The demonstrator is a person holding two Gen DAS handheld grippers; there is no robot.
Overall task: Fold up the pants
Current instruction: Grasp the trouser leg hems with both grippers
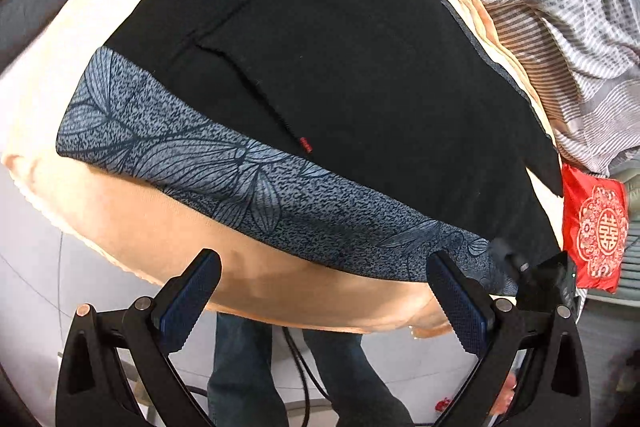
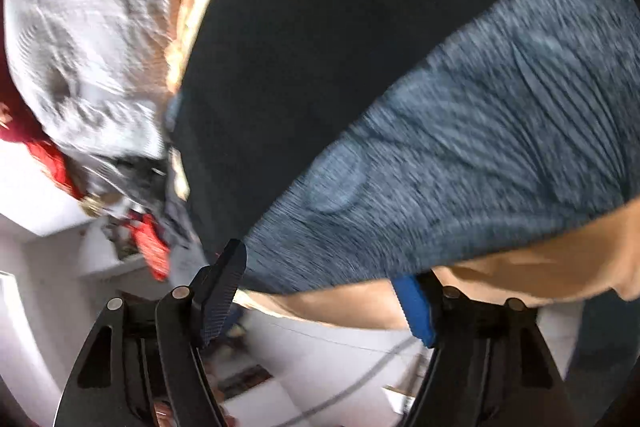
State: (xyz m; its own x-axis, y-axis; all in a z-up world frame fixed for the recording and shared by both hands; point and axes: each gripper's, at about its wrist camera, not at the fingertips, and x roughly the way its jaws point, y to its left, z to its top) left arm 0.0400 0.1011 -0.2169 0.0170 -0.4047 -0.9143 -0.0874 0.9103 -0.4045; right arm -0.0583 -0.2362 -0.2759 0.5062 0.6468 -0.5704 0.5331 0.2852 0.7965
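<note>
Pants (image 1: pixel 340 67) are lying flat across the peach bed (image 1: pixel 132 227), patterned waistband (image 1: pixel 240 171) nearest. Both tools, left tool (image 1: pixel 324 291) and right tool (image 2: pixel 328 291), are gaping empty; probably pre-fold, next needing waistband corners pinched.

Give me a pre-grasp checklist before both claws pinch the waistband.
1. Left claw open: ok, jaws spread wide, nothing between them.
2. Right claw open: ok, jaws apart.
3. Patterned waistband reachable: ok, it lies along the near edge of the black pants, just ahead of both claws.
4. Pants flat on the peach blanket: ok in the left view; far end out of frame.
5. Right claw alignment on the band: cannot tell, the right view is motion-blurred.
6. Striped bedding and red pouch clear of pants: ok, they sit beside the far edge.
</note>
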